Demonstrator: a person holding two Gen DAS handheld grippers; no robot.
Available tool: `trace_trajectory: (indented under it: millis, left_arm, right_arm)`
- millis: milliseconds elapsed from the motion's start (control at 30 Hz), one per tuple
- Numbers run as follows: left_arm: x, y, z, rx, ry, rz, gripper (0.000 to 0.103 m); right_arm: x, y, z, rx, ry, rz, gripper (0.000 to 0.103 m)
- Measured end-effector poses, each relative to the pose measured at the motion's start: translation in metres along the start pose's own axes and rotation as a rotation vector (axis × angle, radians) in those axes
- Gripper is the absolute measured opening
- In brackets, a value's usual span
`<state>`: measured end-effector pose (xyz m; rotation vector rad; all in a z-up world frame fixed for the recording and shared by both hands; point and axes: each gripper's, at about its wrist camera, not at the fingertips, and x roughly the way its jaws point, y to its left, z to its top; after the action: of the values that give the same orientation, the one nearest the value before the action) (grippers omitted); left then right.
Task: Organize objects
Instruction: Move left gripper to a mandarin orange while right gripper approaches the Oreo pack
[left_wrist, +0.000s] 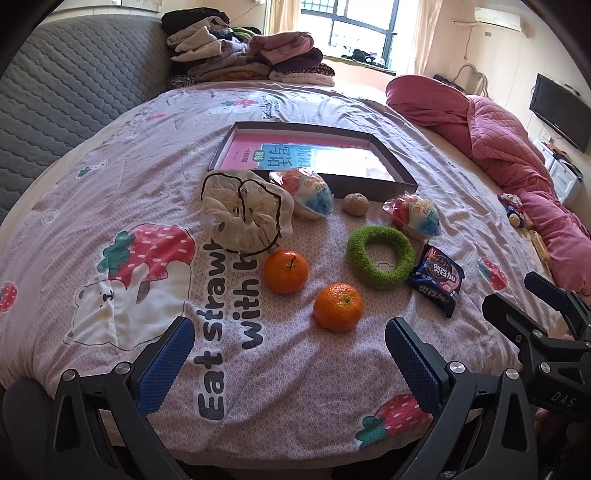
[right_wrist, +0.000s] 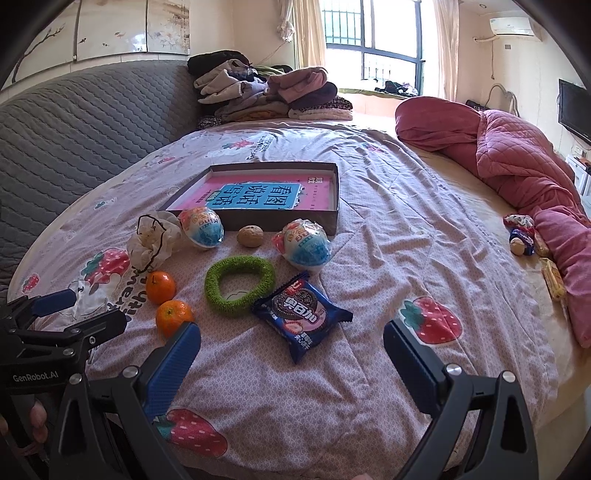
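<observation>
Both my grippers, left (left_wrist: 290, 363) and right (right_wrist: 291, 363), gape empty over bare bedspread (right_wrist: 369, 236) before two oranges (left_wrist: 338, 307), biscuit packet (right_wrist: 303, 314).

Bed (right_wrist: 388, 258) w/ strawberry-print sheet. Laid on it: shallow box (right_wrist: 334, 218), 2 oranges (right_wrist: 161, 287), green ring (right_wrist: 240, 284), cookie pack (right_wrist: 301, 319), 2 wrapped eggs (right_wrist: 201, 228), walnut (right_wrist: 250, 236), white pouch (right_wrist: 151, 245), folded clothes (right_wrist: 266, 96), pink quilt (right_wrist: 517, 166).
</observation>
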<state>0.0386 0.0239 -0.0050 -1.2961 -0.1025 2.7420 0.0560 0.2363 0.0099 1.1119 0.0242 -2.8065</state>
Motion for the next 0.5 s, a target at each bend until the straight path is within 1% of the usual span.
trace_trajectory:
  millis: [267, 400, 500]
  left_arm:
    - [0.010, -0.013, -0.011, 0.009, 0.028, -0.010, 0.103]
    - [0.023, -0.019, -0.013, 0.015, 0.038, -0.014, 0.102]
    - [0.035, -0.021, -0.013, 0.024, 0.042, -0.007, 0.102]
  right_arm:
    - [0.006, -0.012, -0.008, -0.005, 0.010, -0.004, 0.100]
    - [0.019, -0.018, -0.009, -0.026, 0.026, -0.021, 0.100]
    - [0.033, -0.022, -0.008, -0.050, 0.046, -0.012, 0.100]
